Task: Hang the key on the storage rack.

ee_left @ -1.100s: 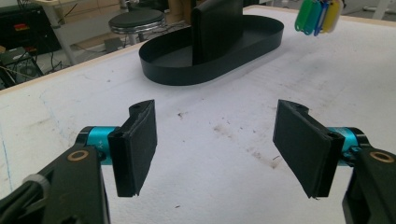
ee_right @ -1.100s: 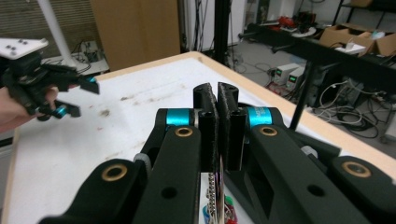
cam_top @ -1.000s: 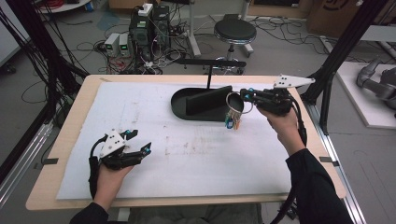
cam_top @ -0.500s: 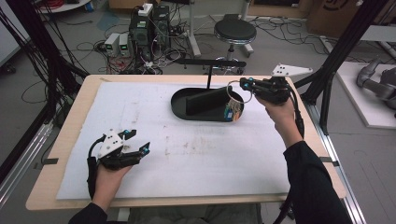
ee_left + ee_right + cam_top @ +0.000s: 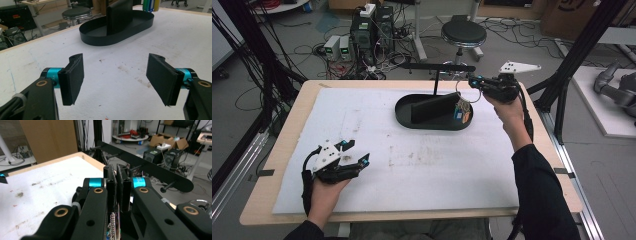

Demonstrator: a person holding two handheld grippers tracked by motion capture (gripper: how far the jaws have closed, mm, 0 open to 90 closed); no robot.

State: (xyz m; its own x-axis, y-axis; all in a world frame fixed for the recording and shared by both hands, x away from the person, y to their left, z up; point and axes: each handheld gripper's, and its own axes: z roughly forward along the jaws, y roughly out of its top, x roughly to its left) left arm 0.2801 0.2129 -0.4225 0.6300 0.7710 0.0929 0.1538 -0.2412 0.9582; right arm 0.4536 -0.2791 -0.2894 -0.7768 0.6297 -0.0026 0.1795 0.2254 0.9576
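Note:
My right gripper (image 5: 474, 81) (image 5: 117, 170) is shut on a thin metal ring with a bead chain (image 5: 113, 222). From the ring hangs a bunch of coloured tags (image 5: 462, 112) (image 5: 150, 4), over the right end of a black oval tray (image 5: 427, 124) (image 5: 100, 40). An upright black plate (image 5: 434, 107) (image 5: 118, 15) stands in the tray. Behind it a black bar with pegs (image 5: 432, 66) (image 5: 150, 171) runs level on a post, close to the right gripper's tips. My left gripper (image 5: 356, 151) (image 5: 115, 75) rests open on the white mat near the front left, holding nothing.
The white mat (image 5: 412, 165) covers most of the wooden table (image 5: 287, 150). Black frame posts (image 5: 577, 55) rise at the right. A stool (image 5: 463, 34) and computer boxes (image 5: 372, 25) stand on the floor beyond the far edge.
My right gripper has risen and moved toward the far edge with the tag bunch, nearer the black bar. The left gripper has stayed put.

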